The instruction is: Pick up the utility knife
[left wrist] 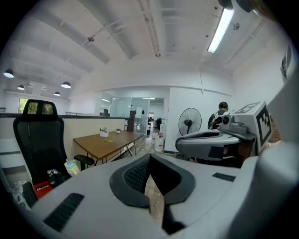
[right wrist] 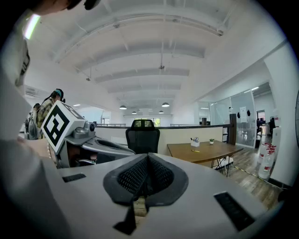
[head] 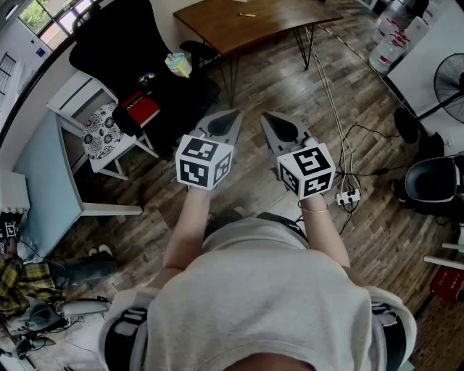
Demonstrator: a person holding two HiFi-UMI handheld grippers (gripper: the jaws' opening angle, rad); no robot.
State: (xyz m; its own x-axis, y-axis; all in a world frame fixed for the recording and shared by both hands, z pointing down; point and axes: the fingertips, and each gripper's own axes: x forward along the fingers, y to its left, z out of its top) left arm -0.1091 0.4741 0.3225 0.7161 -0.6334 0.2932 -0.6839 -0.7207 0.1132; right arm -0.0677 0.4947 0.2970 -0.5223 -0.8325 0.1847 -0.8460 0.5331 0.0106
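Grey left tool (left wrist: 150,157), right tool (right wrist: 148,156) — two, closed.

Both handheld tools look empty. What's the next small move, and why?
Probably step toward the wooden table. The small yellow object on it, likely the utility knife, lies far ahead. The left gripper and right gripper are held side by side over the floor, both shut and empty.

Office: wooden desk (head: 246,23), swivel chair (head: 119,45)
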